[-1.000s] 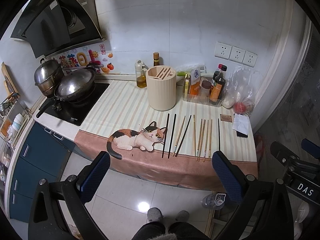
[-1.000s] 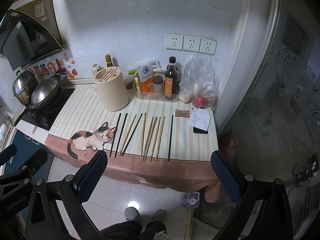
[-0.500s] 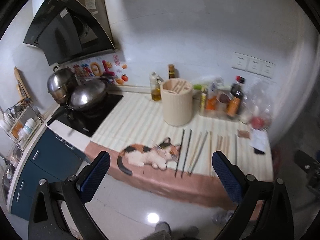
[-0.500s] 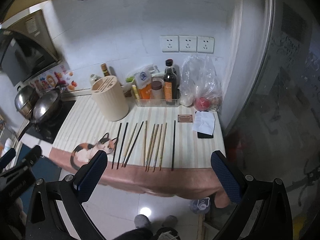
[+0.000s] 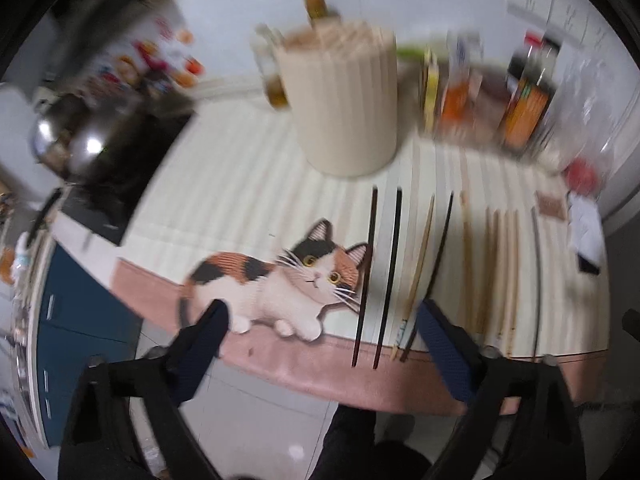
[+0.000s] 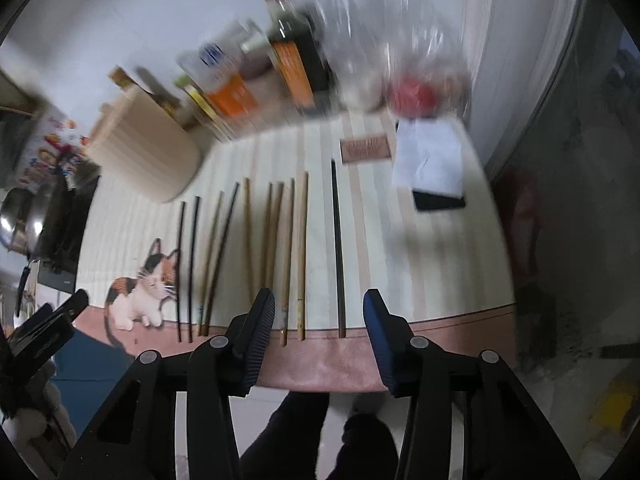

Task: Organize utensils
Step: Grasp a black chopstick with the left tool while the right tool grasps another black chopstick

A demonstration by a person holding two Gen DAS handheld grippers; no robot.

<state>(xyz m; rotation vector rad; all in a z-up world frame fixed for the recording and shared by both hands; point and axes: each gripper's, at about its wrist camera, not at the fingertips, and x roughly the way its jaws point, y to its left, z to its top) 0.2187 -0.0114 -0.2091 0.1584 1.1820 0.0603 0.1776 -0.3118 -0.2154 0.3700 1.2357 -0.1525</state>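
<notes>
Several chopsticks, dark [image 5: 390, 276] and light wood [image 5: 419, 268], lie side by side on the striped counter mat [image 5: 240, 184]; they also show in the right wrist view, wooden [image 6: 302, 256] and dark [image 6: 337, 248]. A beige slotted utensil holder [image 5: 344, 100] stands behind them, also in the right wrist view [image 6: 148, 152]. My left gripper [image 5: 320, 328] is open at the counter's front edge, before the dark chopsticks. My right gripper [image 6: 320, 312] is open and empty at the front edge, by the near ends of the wooden chopsticks.
Bottles and jars [image 5: 520, 96] and a plastic bag [image 6: 400, 64] stand at the back right. A paper on a phone [image 6: 432, 164] lies right. Pots on a hob [image 5: 92, 136] are left. A cat picture [image 5: 280, 280] marks the mat.
Both grippers have moved forward and down, close to the counter's front edge. The right gripper's jaws have narrowed. The chopsticks have not moved.
</notes>
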